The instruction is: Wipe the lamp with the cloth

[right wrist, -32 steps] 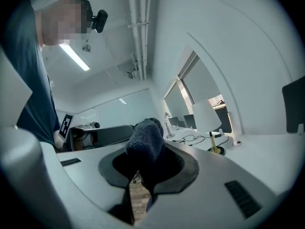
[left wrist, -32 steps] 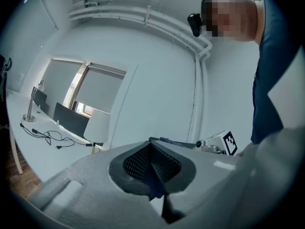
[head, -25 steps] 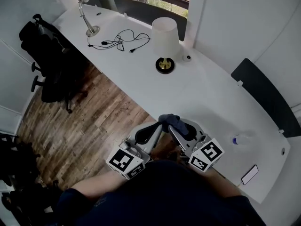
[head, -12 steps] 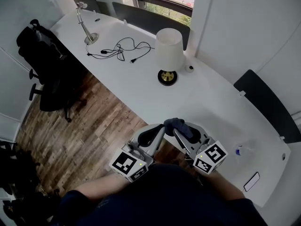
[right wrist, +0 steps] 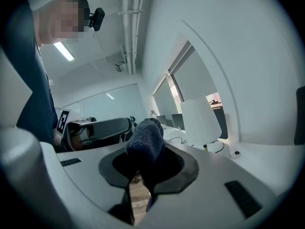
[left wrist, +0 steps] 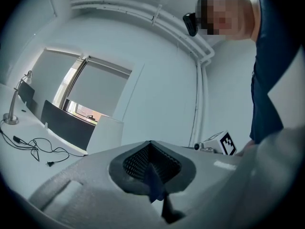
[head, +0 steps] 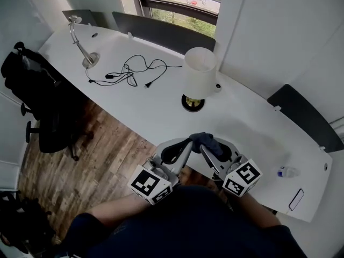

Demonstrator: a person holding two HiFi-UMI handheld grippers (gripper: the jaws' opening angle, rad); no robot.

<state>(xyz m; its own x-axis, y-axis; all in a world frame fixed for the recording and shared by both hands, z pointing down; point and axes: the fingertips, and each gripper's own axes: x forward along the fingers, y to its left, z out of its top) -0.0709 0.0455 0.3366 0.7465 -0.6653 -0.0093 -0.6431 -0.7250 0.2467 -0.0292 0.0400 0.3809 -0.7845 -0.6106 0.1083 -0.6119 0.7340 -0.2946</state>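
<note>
Over the near edge of the desk (head: 252, 122), the two grippers sit side by side with their tips almost meeting. The right gripper (head: 208, 145) is clamped on the cloth (head: 203, 139), a dark blue wad sticking out past its jaws. The left gripper (head: 185, 144) has its jaws pressed together, and I can't make out anything in them. The lamp (head: 200, 74) stands on the desk well ahead of both, nothing touching it.

So I'd say the step right now is just getting the cloth over there. My take: keep the squeeze firm so the wad doesn't slip, come at the shade from the side and press lightly. A tall shade on a small base (head: 192, 103) looks easy to tip. Resting the left gripper against the base while the right one wipes would probably help. Also steer clear of the cable (head: 131, 71) lying further left.

The head view gives you the whole layout and the gap from cloth to lamp. Only the right gripper view shows how much cloth bulges out of the jaws, plus a bit of wood floor (right wrist: 138, 199) through the slit below. The left gripper view is what settles that those jaws are closed.
</note>
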